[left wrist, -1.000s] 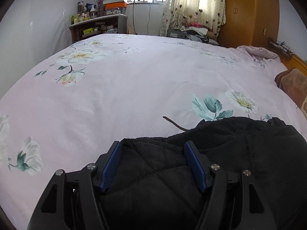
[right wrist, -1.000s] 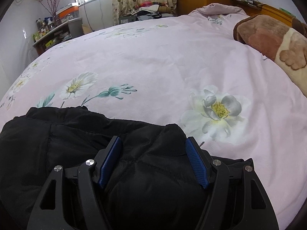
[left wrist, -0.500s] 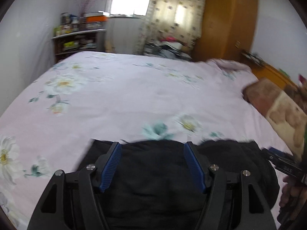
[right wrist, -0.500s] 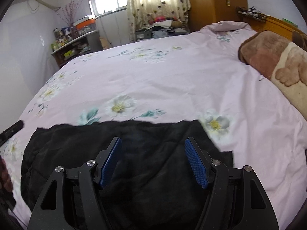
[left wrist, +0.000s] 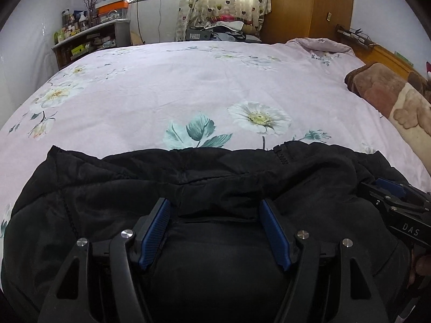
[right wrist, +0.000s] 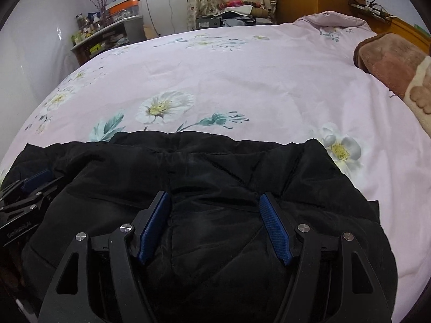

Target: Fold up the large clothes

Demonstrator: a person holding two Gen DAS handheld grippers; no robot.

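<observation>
Both grippers drawn back and lifted since a second ago: then pressed low into the padding with only a corner of cloth showing, now higher, with the black quilted jacket point(left wrist: 215, 177) seen across its whole width. Half a second ago blurred in mid-swing, now sharp and steady.

Jacket lying on the near edge of the pink floral bedsheet point(left wrist: 188, 86), spread left to right as a broad, folded bundle. Matte black shell, stitched quilting lines, puffy wrinkled folds; far edge fairly straight, a zipper end point(left wrist: 280, 154) poking up on it. In the right wrist view the same jacket point(right wrist: 215, 172) with its right corner squared off beside a printed white flower point(right wrist: 340, 149).

Left gripper point(left wrist: 215, 228) spread wide, blue pads point(left wrist: 155, 231) apart, black fabric bulging up between them; whether the pads touch the cloth, not clear. Right gripper point(right wrist: 215, 223) likewise parted, blue pads point(right wrist: 274, 231) on either side of a hump of jacket, nothing pinched. Each gripper also visible from the other's camera at the jacket's outer ends: right one point(left wrist: 396, 204) at the right end, left one point(right wrist: 29, 188) at the left.

Brown plush blanket point(left wrist: 385, 94) on the right, wooden wardrobe point(left wrist: 309, 5) and heart-print curtain point(left wrist: 223, 0) beyond the bed
</observation>
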